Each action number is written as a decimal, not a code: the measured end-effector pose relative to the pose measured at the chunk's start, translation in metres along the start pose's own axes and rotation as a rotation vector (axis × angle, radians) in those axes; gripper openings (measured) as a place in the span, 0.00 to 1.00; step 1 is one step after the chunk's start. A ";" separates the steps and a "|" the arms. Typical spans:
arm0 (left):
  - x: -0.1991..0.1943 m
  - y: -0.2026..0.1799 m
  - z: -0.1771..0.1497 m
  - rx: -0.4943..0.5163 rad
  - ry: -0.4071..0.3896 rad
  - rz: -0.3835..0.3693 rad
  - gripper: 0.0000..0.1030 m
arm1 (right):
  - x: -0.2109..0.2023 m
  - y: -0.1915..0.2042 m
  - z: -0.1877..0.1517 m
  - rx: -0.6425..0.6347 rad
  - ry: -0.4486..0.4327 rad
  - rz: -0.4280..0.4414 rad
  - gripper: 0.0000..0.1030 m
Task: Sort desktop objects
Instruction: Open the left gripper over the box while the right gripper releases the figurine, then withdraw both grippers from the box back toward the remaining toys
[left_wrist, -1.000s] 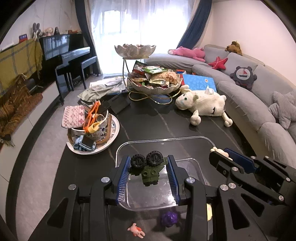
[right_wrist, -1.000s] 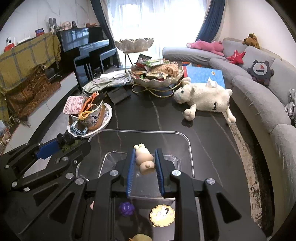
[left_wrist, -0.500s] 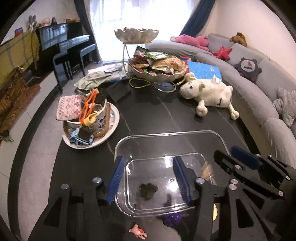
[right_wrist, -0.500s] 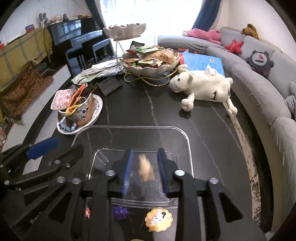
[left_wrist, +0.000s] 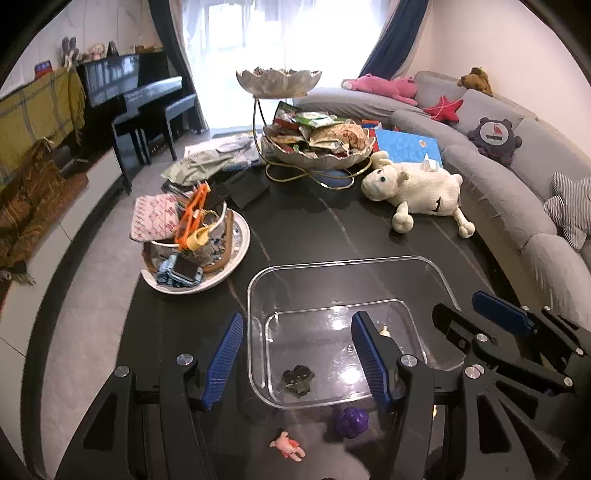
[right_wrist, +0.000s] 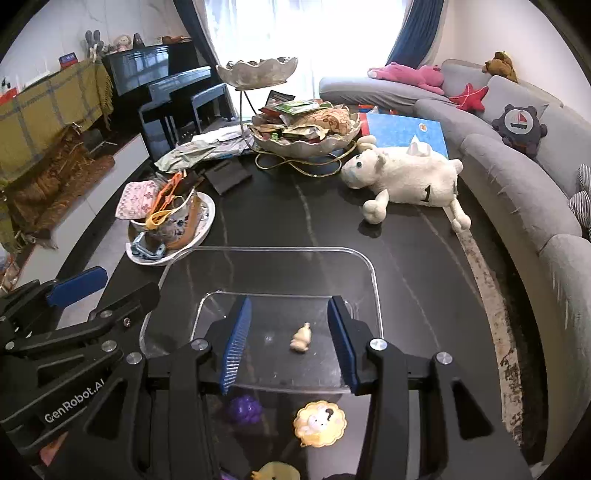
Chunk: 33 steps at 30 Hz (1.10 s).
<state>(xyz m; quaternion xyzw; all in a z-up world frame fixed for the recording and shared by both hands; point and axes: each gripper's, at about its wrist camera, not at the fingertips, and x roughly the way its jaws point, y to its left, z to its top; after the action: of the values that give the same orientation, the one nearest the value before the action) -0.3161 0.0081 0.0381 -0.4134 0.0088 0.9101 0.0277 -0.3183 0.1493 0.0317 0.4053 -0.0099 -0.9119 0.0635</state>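
Behind your grippers the dark marble table (left_wrist: 332, 229) carries a white plush sheep (left_wrist: 417, 188), a tiered snack bowl (left_wrist: 317, 147) and a white plate (left_wrist: 236, 258) piled with odds and ends, with the grey sofa (left_wrist: 517, 184) curving along the right.

Your left gripper (left_wrist: 297, 360) hangs over the near edge of the clear plastic tray (left_wrist: 255, 295), its blue-padded jaws spread wide and holding nothing. The small dark green toy car (left_wrist: 297, 378) lies on the tray floor below, between the two pads and touching neither.

Your right gripper (right_wrist: 291, 341) is likewise spread wide and empty above the same tray (right_wrist: 373, 280). The little cream figurine (right_wrist: 301, 336) rests on the tray floor between its pads, a bit nearer the right pad and touching neither. From the left camera only its tip shows past the pad.

On the table on the near side of the tray, outside it, sit a purple knobbly ball (left_wrist: 351, 417), a tiny pink figure (left_wrist: 288, 445) and a round yellow sticker-like piece (right_wrist: 319, 424) with a white animal on it. A yellow toy (right_wrist: 277, 472) peeks in at the bottom edge of the right view.
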 end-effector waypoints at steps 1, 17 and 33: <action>-0.003 0.000 -0.001 0.003 -0.006 0.006 0.56 | -0.003 0.002 -0.002 -0.004 -0.006 -0.007 0.39; -0.060 0.002 -0.026 0.017 -0.073 0.061 0.56 | -0.065 0.021 -0.024 -0.029 -0.096 -0.025 0.39; -0.115 -0.008 -0.069 0.057 -0.107 0.068 0.56 | -0.125 0.030 -0.067 -0.043 -0.146 -0.005 0.39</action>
<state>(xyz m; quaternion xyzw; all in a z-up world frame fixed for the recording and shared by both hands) -0.1882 0.0080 0.0790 -0.3627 0.0470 0.9307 0.0090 -0.1821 0.1373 0.0812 0.3362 0.0060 -0.9393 0.0689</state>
